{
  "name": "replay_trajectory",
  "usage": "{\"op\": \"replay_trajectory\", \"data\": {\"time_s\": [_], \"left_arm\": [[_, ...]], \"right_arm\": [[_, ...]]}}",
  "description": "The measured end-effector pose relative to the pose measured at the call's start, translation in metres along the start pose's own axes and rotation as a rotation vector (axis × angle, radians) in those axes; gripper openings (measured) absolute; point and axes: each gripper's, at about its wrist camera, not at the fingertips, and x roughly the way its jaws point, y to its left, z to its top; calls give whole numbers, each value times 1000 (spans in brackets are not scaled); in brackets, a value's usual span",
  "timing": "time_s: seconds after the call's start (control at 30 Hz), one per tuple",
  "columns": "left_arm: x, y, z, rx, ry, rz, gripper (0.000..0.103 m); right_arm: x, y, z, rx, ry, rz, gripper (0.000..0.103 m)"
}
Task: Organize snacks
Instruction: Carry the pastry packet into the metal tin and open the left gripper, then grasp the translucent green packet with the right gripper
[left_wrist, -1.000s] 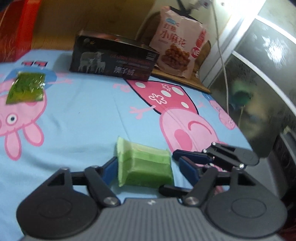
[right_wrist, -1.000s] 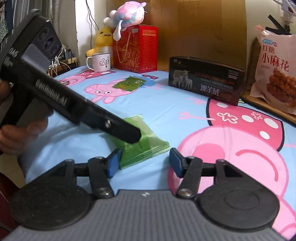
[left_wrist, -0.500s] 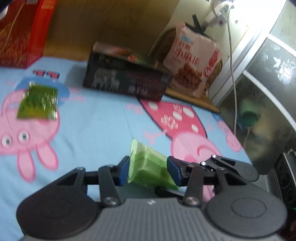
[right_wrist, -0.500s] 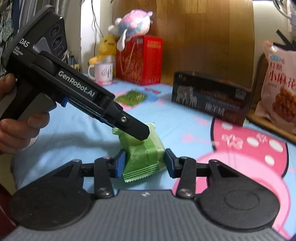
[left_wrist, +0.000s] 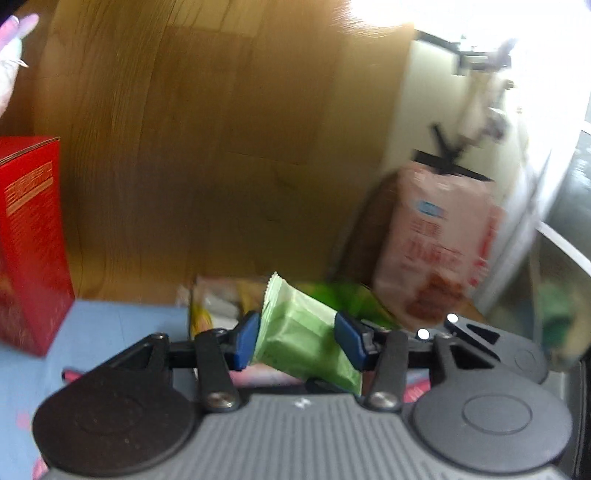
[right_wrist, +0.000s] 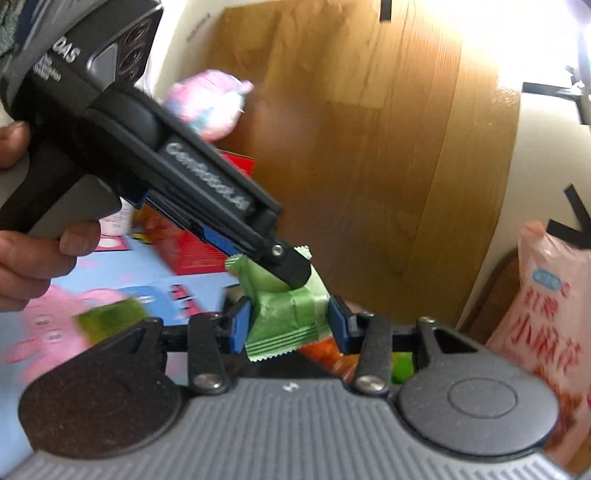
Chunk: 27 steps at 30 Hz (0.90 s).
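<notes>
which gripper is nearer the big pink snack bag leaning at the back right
Right, judging by apparent size. The right gripper sits just left of the big pink snack bag, which looms large beside it. The left gripper sees the bag smaller, farther ahead to its right.

Pale green wrapping with a zigzag edge is seen on the packet (left_wrist: 303, 339) at lower centre of the left view; darker green bands are noted along its hem (right_wrist: 284, 341) in the right view. Blue pads on black linkages over a ribbed grey body are recorded for the left gripper (left_wrist: 297, 339) and the right gripper (right_wrist: 288, 325). A red box (left_wrist: 29, 240) with pale lettering is noted at left. A pink bag (right_wrist: 554, 332) with red characters and a blue badge is noted at right. A light blue cloth (right_wrist: 122, 284) with pink cartoon figures is seen at lower left. A brown wood-grain panel (left_wrist: 221, 147) fills the background.
</notes>
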Motion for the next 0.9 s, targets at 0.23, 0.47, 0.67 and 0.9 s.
{"op": "replay_trajectory", "data": {"time_s": [0.23,0.47,0.67,0.9], "left_arm": [[51,16,3,32,44,129,60],[21,23,-17,28,4,108,64],[-65,68,-51,-155,-81,79,64],[-144,126,-149,-382,-85,219,64]], "right_arm": [[67,-27,-4,120,83,40,53],[45,-31,-12,255,24,26,54],[5,-25,-22,397,-19,65,54],[25,49,-32,346,166,325,61]]}}
